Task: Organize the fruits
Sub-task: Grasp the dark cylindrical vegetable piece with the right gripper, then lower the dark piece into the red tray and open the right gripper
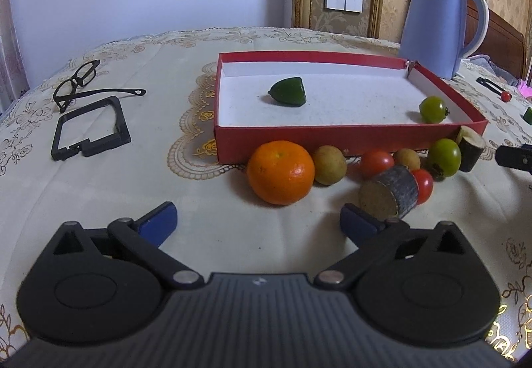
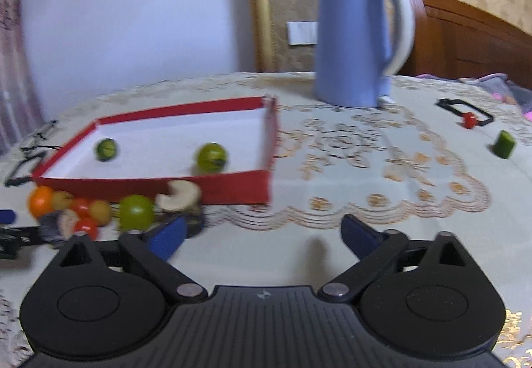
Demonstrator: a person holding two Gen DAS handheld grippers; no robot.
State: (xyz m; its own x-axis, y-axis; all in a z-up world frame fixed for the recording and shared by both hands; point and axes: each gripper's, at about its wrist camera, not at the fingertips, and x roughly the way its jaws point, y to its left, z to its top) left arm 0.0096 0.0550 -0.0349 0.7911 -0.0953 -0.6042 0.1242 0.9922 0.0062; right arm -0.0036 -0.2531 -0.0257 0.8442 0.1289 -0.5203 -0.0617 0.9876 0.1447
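A red box (image 1: pixel 282 138) (image 2: pixel 232 190) with a white floor holds a dark green piece (image 1: pixel 288 91) (image 2: pixel 106 149) and a green tomato (image 1: pixel 432 109) (image 2: pixel 211 157). In front of its near wall lie an orange (image 1: pixel 281 172) (image 2: pixel 40 200), two brownish fruits, two red tomatoes (image 1: pixel 376 162), a green tomato (image 1: pixel 444 157) (image 2: pixel 136 212) and dark-skinned cane pieces (image 1: pixel 389 193). My left gripper (image 1: pixel 257 220) is open just short of the orange, nothing between its fingers. My right gripper (image 2: pixel 262 233) is open over bare cloth to the right of the pile.
A blue kettle (image 1: pixel 439 22) (image 2: pixel 357 42) stands behind the box. Black glasses (image 1: pixel 78 82) and a black frame (image 1: pixel 89 128) lie at the left. A small red tomato (image 2: pixel 469 120) on a black frame and a green piece (image 2: pixel 504 144) lie at the far right.
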